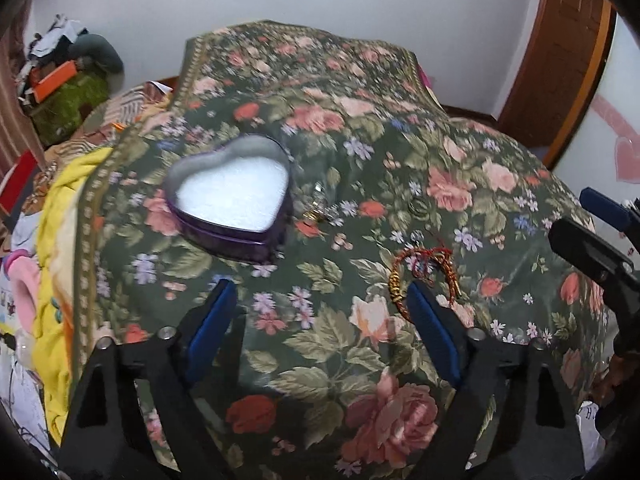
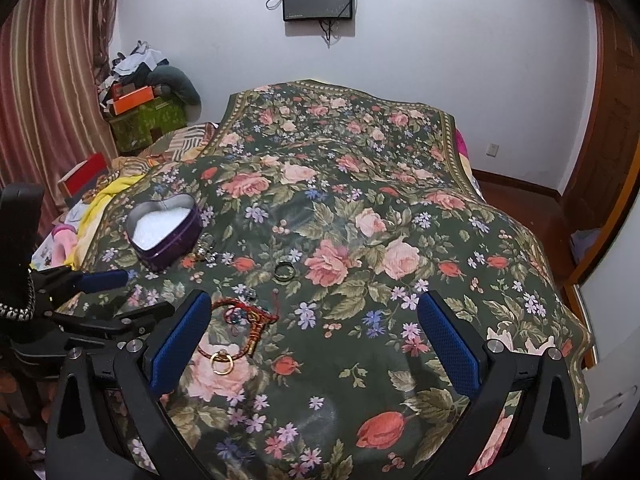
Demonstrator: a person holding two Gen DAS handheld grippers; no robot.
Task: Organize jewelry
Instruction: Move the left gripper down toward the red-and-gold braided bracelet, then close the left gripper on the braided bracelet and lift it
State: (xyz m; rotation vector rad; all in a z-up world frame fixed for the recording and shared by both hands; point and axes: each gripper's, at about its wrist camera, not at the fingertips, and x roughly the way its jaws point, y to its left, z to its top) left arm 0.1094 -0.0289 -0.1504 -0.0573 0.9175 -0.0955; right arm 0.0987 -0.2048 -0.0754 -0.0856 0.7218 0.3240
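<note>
The left hand-held gripper [image 1: 320, 304] hangs over the floral bedspread [image 1: 360, 152] with its jaws wide and nothing between them; its right blue pad [image 1: 430, 332] sits just beside the red-and-gold bracelet [image 1: 424, 276]. The right hand-held gripper [image 2: 314, 320] is also spread wide and empty, the bracelet and a gold ring [image 2: 221, 361] near its left pad. Farther out on the bed lie a dark ring [image 2: 285, 270], a small sparkly piece [image 1: 320, 206] and the open purple heart-shaped tin [image 1: 230, 200], white-lined.
</note>
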